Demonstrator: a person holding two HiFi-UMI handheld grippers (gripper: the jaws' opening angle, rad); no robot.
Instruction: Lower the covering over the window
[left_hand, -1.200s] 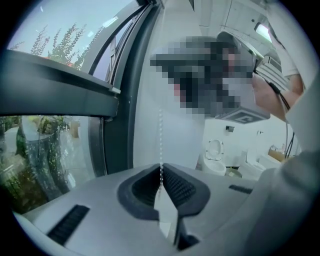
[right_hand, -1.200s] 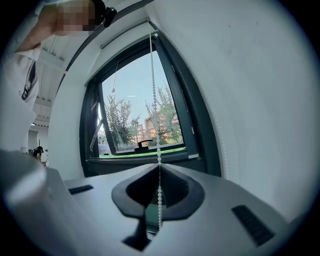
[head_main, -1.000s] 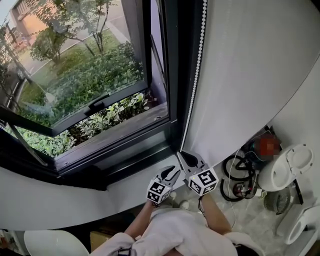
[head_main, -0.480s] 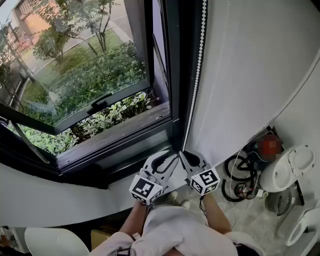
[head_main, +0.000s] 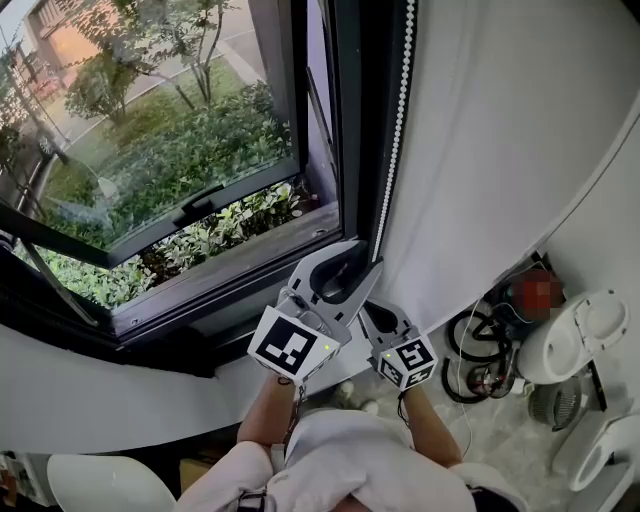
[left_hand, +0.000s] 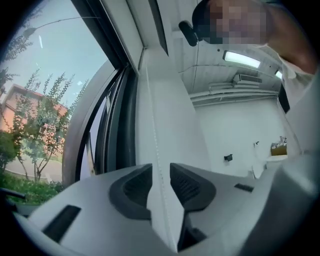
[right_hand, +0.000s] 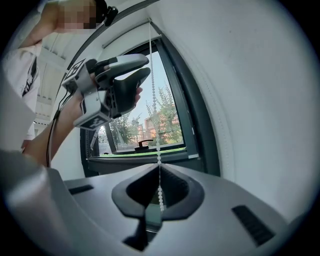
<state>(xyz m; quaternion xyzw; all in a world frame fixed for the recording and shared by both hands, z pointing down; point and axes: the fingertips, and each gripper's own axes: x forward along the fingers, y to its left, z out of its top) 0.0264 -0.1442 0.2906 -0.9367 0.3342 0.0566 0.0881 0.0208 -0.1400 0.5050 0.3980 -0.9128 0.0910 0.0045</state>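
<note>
Bead chain (head_main: 398, 110): hung straight down the right side of the window frame (head_main: 350, 150), between the dark frame and the white wall (head_main: 500, 150); reached down to both grippers.
Right gripper (right_hand: 159, 175): clenched on the bead chain, jaws together, beads pinched between the pads and a few dangling below; sat the lower of the two, near the sill.
Left gripper (head_main: 365, 258): released, jaws standing apart; held higher than the right gripper, up against the chain; chain seemingly ran through the gap with neither pad pressing on it, though thin and pale against the wall there.
Window sash (head_main: 150, 130): tilted open outward, black handle (head_main: 200, 205) on its lower rail; glass bare across all that showed.
Shrubs (head_main: 235, 232): green, thick beneath and beyond the sash.
Floor at right: coiled black cables (head_main: 480, 345) and white appliances (head_main: 580, 340) close by the wall.
</note>
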